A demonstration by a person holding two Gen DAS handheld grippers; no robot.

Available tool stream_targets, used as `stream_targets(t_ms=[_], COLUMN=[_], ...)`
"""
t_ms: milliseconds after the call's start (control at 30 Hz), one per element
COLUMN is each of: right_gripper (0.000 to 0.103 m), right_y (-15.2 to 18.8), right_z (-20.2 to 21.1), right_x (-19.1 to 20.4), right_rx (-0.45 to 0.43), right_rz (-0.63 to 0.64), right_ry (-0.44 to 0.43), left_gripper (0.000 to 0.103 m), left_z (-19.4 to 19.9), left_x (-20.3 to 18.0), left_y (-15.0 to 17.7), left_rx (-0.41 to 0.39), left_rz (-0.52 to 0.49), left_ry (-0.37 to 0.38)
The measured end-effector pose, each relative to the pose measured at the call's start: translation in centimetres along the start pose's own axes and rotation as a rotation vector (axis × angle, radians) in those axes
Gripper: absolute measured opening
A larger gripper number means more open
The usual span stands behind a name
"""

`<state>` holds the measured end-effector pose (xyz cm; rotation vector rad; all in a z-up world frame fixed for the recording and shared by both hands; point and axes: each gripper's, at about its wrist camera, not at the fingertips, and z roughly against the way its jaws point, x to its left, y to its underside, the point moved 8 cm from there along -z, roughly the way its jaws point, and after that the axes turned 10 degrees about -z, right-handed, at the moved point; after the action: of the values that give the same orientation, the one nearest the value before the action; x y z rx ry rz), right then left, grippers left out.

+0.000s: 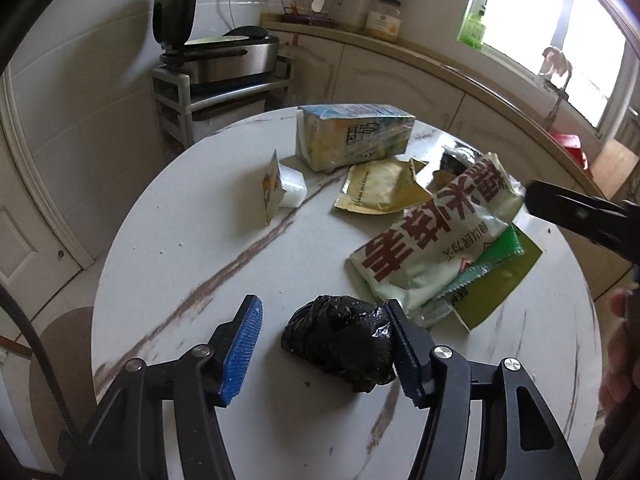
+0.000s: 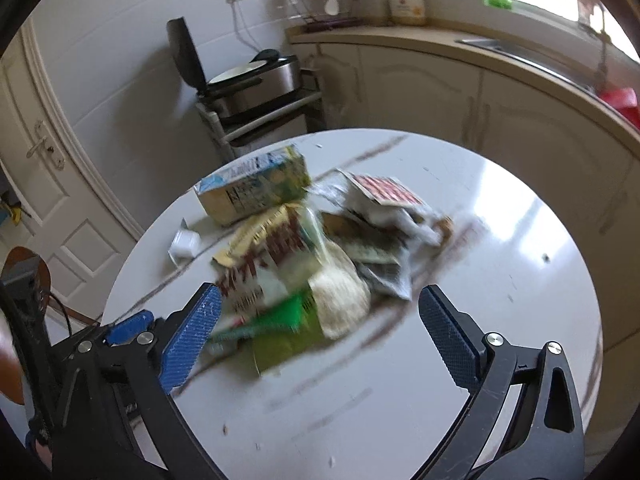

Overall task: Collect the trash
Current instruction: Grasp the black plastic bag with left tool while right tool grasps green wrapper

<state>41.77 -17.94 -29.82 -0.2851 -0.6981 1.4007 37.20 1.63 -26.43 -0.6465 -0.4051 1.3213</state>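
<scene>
- Jaws of the left gripper (image 1: 324,350) stand apart around one crumpled black bag (image 1: 340,344) on the bench (image 1: 180,280); its right pad touches the bag, the left pad is clear.
- Beyond: one carton (image 1: 352,136), one small white cup (image 1: 290,186), a wrapper heap (image 1: 436,236).
- Right gripper (image 2: 320,336): jaws wide apart, empty, with the blurred wrapper heap (image 2: 304,264) just ahead between them.

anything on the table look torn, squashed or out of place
Yes. The milk carton lies on its side, dented. The gold packet beside it is ripped open, and the small white cup has its foil lid peeled up.
</scene>
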Motion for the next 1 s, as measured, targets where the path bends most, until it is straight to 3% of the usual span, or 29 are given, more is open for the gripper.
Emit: stream_targets(t_ms=[100,200,233,333,367,467,733,1000], right_gripper=[0.092,0.069,0.055,0.046,0.037,0.025,0.019,0.032], right_y=[-0.5,-0.4,-0.2,0.2,0.1,-0.3,0.5,1.1], right_z=[-2.2,-4.3,-4.7,-4.5,-4.1,-2.9,-1.6,-3.0], right_x=[0.7,1.4,1.9,2.8,3.0,2.8,2.2,4.1], right_rx=[0.033,0.082,0.093,0.078,0.063,0.040,0.070,0.120], right_rz=[0.031,0.044,0.060,0.088,0.087,0.063,-0.018,0.030], right_ry=[0.012,-0.009,-0.020,-0.041,-0.063,-0.117,-0.263,-0.302], left_gripper=[0.052,0.044,0.044,0.041,0.041,0.040,0.039,0.039], left_z=[0.0,0.2,0.3,0.5,0.5,0.7,1.4,1.6], left_x=[0.1,0.0,0.1,0.5,0.6,1.0,0.9,1.4], left_y=[0.1,0.2,0.3,0.5,0.5,0.7,1.0,0.8], left_rx=[-0.007,-0.013,-0.016,-0.021,-0.023,-0.027,-0.024,-0.018], left_rz=[0.000,0.001,0.003,0.011,0.016,0.029,0.031,0.028], left_ry=[0.014,0.019,0.025,0.019,0.020,0.031,0.016,-0.002])
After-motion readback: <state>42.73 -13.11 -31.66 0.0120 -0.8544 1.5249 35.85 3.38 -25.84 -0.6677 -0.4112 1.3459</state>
